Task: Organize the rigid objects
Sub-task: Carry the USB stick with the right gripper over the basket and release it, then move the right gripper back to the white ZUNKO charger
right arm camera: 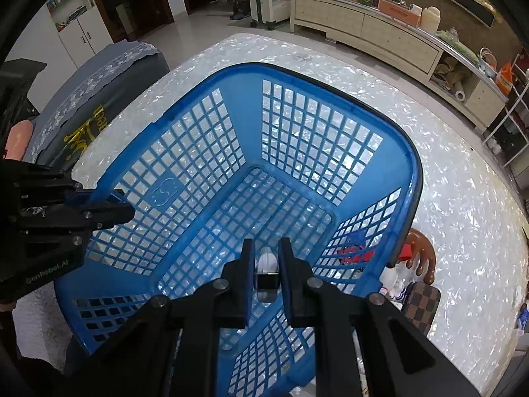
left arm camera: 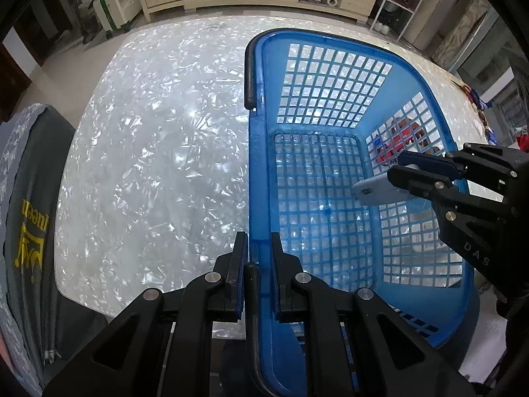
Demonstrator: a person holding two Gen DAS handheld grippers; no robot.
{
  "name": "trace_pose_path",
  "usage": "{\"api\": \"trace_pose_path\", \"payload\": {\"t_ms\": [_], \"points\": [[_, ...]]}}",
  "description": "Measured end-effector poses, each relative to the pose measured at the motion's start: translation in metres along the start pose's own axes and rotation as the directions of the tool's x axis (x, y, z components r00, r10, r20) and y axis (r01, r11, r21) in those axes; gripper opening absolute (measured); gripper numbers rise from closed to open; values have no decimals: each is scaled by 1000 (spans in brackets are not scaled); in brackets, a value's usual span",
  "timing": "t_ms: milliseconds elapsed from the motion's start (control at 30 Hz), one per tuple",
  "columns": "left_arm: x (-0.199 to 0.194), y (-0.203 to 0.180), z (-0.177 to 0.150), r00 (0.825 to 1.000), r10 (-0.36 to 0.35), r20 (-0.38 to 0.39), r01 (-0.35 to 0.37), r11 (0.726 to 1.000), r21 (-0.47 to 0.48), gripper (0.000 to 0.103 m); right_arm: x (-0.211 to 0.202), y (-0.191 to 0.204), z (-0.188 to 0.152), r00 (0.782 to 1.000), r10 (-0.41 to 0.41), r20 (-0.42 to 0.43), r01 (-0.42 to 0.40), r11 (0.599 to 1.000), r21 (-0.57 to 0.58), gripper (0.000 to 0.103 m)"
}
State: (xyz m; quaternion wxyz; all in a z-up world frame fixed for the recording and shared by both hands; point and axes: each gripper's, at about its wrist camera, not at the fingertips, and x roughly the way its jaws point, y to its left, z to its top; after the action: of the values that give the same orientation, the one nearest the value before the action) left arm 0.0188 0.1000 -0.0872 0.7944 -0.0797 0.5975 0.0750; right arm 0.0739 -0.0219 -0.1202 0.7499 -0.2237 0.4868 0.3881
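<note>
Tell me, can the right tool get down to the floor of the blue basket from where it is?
Probably yes. The right tool, shut on a small white object, hangs over the open blue basket, whose floor looks bare.

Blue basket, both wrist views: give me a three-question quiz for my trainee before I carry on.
1. True or false: the right claw holds a small white object above the inside of the blue basket.
2. What does the left claw straddle? A) the basket's side wall and rim B) a checkered wallet C) the table's edge
3. Fill in: outside the basket, by the brown comb, lies a ______-patterned case.

Key: 1 true; 2 A; 3 checkered.
</note>
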Motion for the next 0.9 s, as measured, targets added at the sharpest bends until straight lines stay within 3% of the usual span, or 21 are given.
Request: {"api": "trace_pose_path", "payload": {"t_ms": [100,200,267,533,633,900], "points": [[0,0,0,1000,-1,1,1,1000,-2,14,-1,1,0,1000,-3,5,3,1000,-11,19],[-1,-1,-1,1000,-14,3,14,1000,-1,14,-4,3,2,1000,5,23,-5,1000,-18,52],[-2,-1,0,1000,-6,5,6,1000,6,14,-7,5,4,999,15,33,-15,1000,-22,83],[-2,-1,0,1000,-7,12,7,1000,4,14,-37,-7,9,995,-10,97,8,1000,26,101],[-4,-2,0,1000,-5,25,5,1000,6,14,-49,-17,6,993,9,117,-15,999,45,102],[-7,-5,-1,1000,-3,26,3,1000,7,14,-69,-69,-19,994,-62,90,42,976,214,102]]}}
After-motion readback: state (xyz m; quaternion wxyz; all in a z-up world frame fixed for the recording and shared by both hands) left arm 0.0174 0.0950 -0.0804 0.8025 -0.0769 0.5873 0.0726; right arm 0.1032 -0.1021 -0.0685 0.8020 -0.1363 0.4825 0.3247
